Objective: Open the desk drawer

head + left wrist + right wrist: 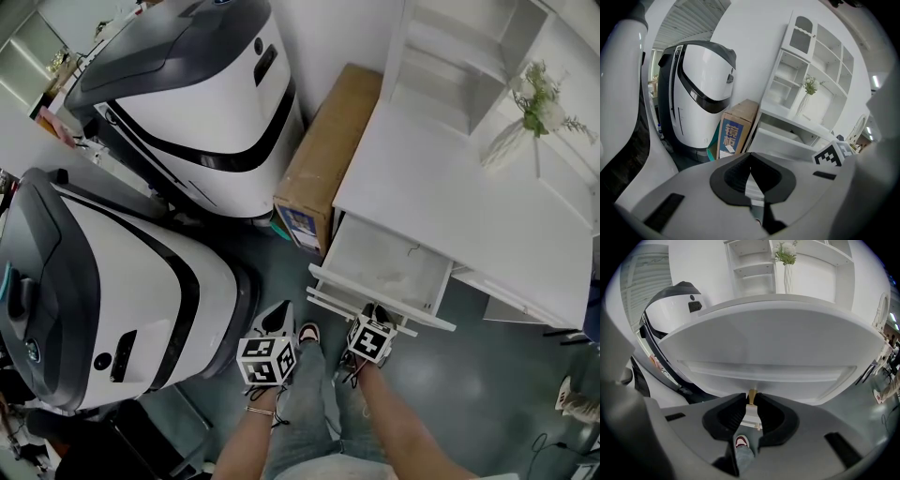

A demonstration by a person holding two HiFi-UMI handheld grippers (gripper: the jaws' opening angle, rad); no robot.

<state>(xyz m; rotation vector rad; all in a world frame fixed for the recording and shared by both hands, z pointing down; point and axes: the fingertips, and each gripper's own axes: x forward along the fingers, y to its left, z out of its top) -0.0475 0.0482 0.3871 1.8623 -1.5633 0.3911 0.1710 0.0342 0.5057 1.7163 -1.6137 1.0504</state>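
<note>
At the front edge of a white surface (450, 187), the right claw (752, 401) pinches the small brass knob (752, 396) on the drawer front (764, 357). Its jaws are closed to a narrow gap, with only the knob between the pads. The drawer (384, 264) stands well out from under the surface, its pale, bare floor open to the head view, so the task looks close to done. The left claw (750, 155) hangs near the drawer's left end, apart from it, with its jaws tip to tip and nothing held. A cardboard box (323, 155) stands between the surface and two big white-and-black machines (141, 281). A vase of flowers (525, 117) sits toward the back by the shelves.

The likeliest trouble from here is pulling too far — no view shows whether the drawer has a stop. One more tug could bring it off its runners and drop its weight on a knob-sized grip. The knob is small and looks smooth, so a pull at an angle could let it slide out of the pads. The person's shoes (308, 332) sit right below the drawer front and leave little room to back away. The idle left claw is near enough to be knocked by the corner if the drawer swings
</note>
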